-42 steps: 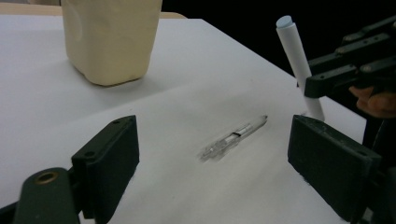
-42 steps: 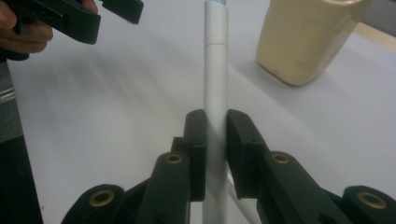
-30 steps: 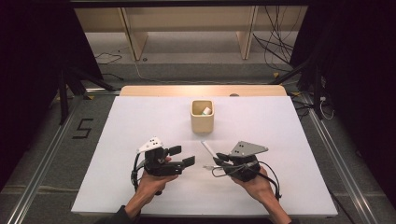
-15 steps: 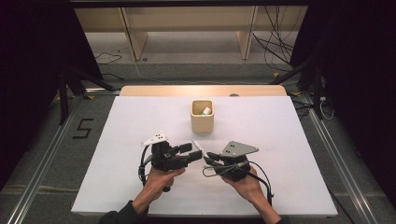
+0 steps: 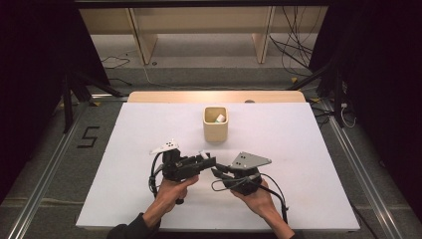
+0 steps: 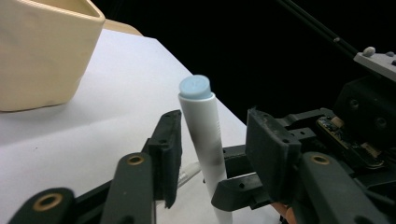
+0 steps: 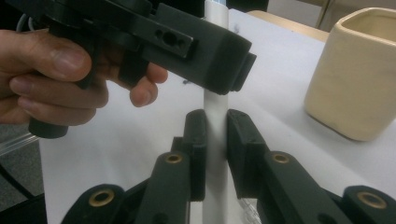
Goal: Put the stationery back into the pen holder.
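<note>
Two tools on one white marker (image 6: 201, 135): right tool (image 7: 215, 140) clamps its barrel, left tool (image 6: 212, 144), just closing, straddles it untouching — centre on cap before squeezing.

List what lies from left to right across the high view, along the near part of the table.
Left claw → white marker → right claw → grey three-cornered plate.
</note>
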`<action>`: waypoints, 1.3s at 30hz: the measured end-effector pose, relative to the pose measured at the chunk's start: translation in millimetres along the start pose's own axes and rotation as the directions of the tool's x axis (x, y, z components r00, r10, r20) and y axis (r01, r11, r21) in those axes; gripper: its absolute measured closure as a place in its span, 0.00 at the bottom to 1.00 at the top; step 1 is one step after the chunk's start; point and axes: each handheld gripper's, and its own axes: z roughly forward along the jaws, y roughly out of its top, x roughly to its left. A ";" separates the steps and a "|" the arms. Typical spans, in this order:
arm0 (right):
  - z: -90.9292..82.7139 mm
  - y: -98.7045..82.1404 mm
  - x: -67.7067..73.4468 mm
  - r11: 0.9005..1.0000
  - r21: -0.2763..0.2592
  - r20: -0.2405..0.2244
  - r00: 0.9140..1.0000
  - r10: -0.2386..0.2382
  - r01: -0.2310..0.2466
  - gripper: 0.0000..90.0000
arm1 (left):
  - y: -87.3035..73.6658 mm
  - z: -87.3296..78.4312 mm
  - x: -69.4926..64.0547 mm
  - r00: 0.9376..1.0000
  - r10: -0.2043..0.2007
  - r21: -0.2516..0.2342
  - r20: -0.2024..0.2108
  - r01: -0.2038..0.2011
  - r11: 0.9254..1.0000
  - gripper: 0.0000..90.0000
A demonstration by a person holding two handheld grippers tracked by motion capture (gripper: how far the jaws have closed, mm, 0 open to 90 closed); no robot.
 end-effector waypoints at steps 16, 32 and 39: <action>2.2 -2.7 2.3 1.000 -0.002 -0.008 1.000 0.006 -0.006 0.87 | -2.6 0.1 7.1 0.998 -0.047 0.006 0.039 0.047 0.999 0.86; -14.7 -5.4 -9.3 0.999 0.013 -0.003 0.999 0.050 -0.050 0.49 | 15.9 -17.0 8.3 0.998 0.041 -0.060 -0.053 -0.044 0.997 0.86; -22.2 -17.5 -16.1 0.997 0.059 -0.024 0.999 0.044 -0.042 0.43 | 33.0 -25.3 14.9 0.993 0.071 -0.087 -0.094 -0.079 0.993 0.86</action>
